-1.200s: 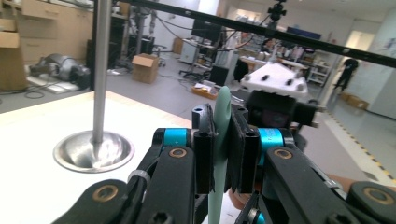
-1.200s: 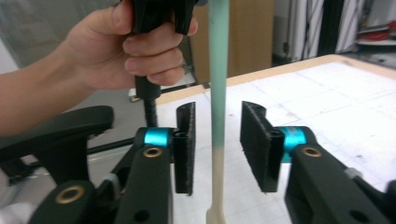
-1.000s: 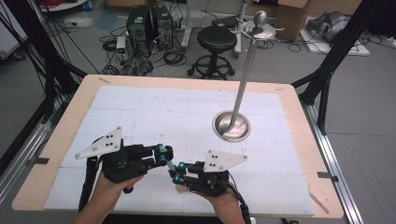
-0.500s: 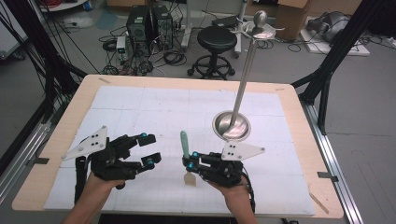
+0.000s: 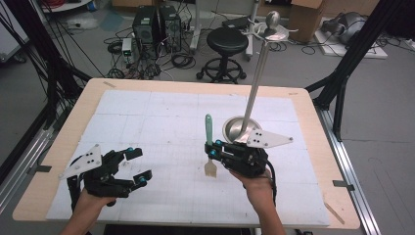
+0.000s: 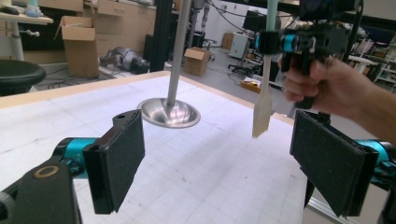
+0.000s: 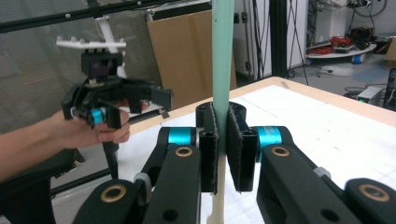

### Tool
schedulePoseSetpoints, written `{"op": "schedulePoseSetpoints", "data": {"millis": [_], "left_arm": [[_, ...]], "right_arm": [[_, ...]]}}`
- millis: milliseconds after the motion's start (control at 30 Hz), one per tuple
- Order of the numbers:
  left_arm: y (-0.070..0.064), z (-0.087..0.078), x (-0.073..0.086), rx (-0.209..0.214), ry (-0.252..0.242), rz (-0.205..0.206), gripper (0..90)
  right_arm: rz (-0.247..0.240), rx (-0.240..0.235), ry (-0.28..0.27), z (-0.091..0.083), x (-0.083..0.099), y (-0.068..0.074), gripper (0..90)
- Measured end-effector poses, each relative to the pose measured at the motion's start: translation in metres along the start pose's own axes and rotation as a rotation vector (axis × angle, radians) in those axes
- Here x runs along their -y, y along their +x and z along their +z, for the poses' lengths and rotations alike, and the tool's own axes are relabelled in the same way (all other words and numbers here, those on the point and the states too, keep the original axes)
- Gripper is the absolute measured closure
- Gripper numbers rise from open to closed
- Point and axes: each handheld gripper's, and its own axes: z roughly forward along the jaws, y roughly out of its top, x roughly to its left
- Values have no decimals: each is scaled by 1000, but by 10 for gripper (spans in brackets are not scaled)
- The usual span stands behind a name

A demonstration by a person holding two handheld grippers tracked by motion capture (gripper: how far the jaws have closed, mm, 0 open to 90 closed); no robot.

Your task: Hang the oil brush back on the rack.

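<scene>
High view, progress: the spatula (image 5: 209,147) is already lifted and held upright by the right claw (image 5: 214,150), just left of the metal stand (image 5: 241,128); hanging or placing it is judged to be left.
High view, left claw (image 5: 138,164): spread wide, nothing held, well left of the stand above the worktop (image 5: 147,117).
Left gripper view, spatula (image 6: 262,100): pale flat blade pointed down, clear of the worktop, right of the stand's dish base (image 6: 169,112).
Right gripper view, grip: pads (image 7: 208,154) are closed on the mint-green handle (image 7: 222,70), which is kept vertical.
</scene>
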Motion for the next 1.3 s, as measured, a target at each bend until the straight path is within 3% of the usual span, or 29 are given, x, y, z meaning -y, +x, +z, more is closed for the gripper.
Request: {"op": "schedulePoseSetpoints", "data": {"millis": [267, 567, 733, 900, 1300], "left_arm": [[7, -6, 21, -32, 21, 43, 185], [10, -8, 26, -39, 21, 23, 186], [10, -8, 27, -35, 21, 22, 187], [10, -9, 27, -31, 26, 16, 191], [12, -10, 27, -29, 28, 5, 197]], "right_arm": [[11, 10, -8, 2, -12, -16, 840], [14, 22, -23, 4, -33, -34, 839], [-3, 49, -28, -2, -50, -44, 839], [3, 77, -74, -16, -68, -57, 839], [33, 123, -126, -39, -91, -82, 839]]}}
